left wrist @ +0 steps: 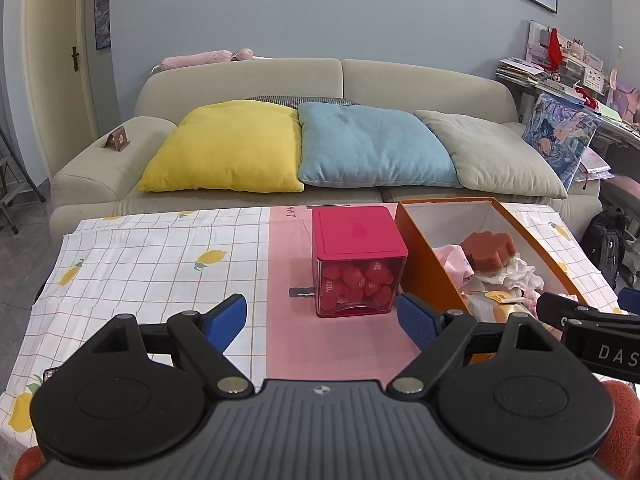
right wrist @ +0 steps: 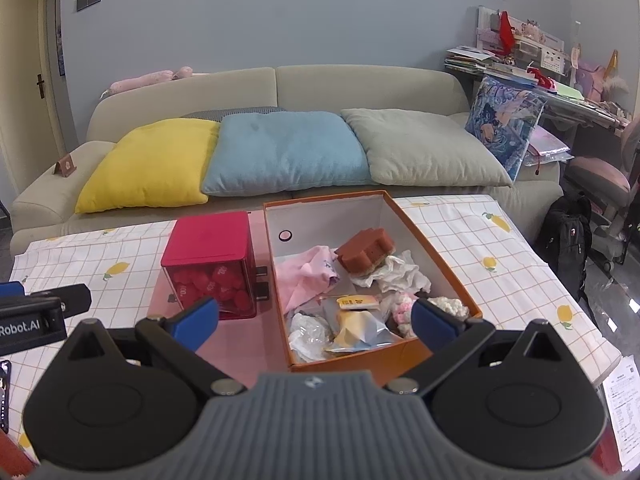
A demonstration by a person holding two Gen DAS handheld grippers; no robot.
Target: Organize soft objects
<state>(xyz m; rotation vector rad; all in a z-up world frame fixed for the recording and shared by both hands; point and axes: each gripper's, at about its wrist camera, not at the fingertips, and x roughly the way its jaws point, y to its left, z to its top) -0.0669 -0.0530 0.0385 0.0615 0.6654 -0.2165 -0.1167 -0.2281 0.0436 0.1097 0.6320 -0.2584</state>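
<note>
Both grippers gape empty; orange box point(right wrist: 440, 264) holds sponge point(right wrist: 366, 254), cloths; red-lidded jar point(right wrist: 212, 268) holds hearts.

Sheet of paper point(right wrist: 624, 404) (print too small to read) cut by the right edge.

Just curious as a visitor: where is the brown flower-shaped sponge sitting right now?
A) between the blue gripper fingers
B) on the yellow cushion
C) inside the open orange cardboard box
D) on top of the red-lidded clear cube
C: the brown flower-shaped sponge lies in the open orange cardboard box, on crumpled white paper, clear of both open grippers.
</note>
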